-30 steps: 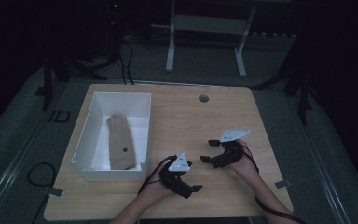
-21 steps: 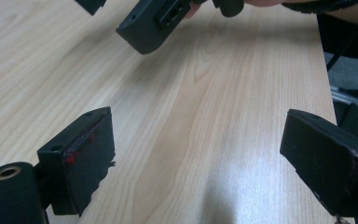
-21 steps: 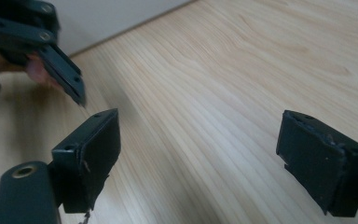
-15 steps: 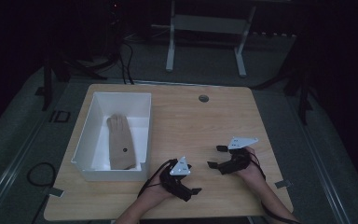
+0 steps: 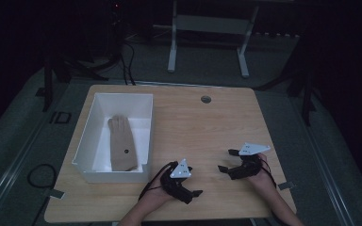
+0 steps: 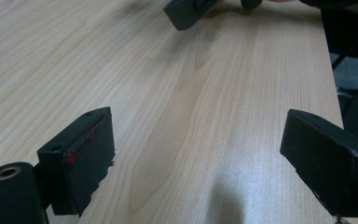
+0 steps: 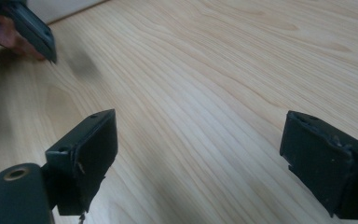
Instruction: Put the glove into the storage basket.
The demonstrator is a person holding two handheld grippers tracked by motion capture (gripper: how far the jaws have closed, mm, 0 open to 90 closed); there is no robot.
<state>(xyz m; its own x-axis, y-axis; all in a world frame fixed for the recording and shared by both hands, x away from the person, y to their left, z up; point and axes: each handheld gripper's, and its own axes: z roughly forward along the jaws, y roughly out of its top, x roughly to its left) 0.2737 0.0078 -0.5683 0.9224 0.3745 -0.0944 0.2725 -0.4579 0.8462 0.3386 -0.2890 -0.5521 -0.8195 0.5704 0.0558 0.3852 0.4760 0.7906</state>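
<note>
Nearest my side of the worktop (image 5: 207,127), I have both tools low over the pale, straight-grained wood. My left tool (image 5: 195,193) sits close to the front edge with its jaws spread wide and nothing between them; in the left gripper view the same left tool (image 6: 196,158) shows two blocky matt-black pads over bare grain, one pad carrying a small red mark along its inner edge. My right tool (image 5: 226,161) lies a little farther in and well to the right, a grey three-cornered plate on its top, jaws likewise parted and empty; the right gripper view shows the right tool (image 7: 198,163) with scuffed pad faces (a thread or sliver hangs from one). Each gripper view catches the other tool's black tip at its upper edge.

Farther in, at the left, a white rectangular bin (image 5: 90,136) with smooth, straight walls stands on the wood. A tan glove (image 5: 121,143) lies flat inside it, fingers pointing away from me, with a small dark dot near its middle. I can read no writing on either.

Near the far edge, a small round grey grommet (image 5: 206,99) is set into the wood.
</note>
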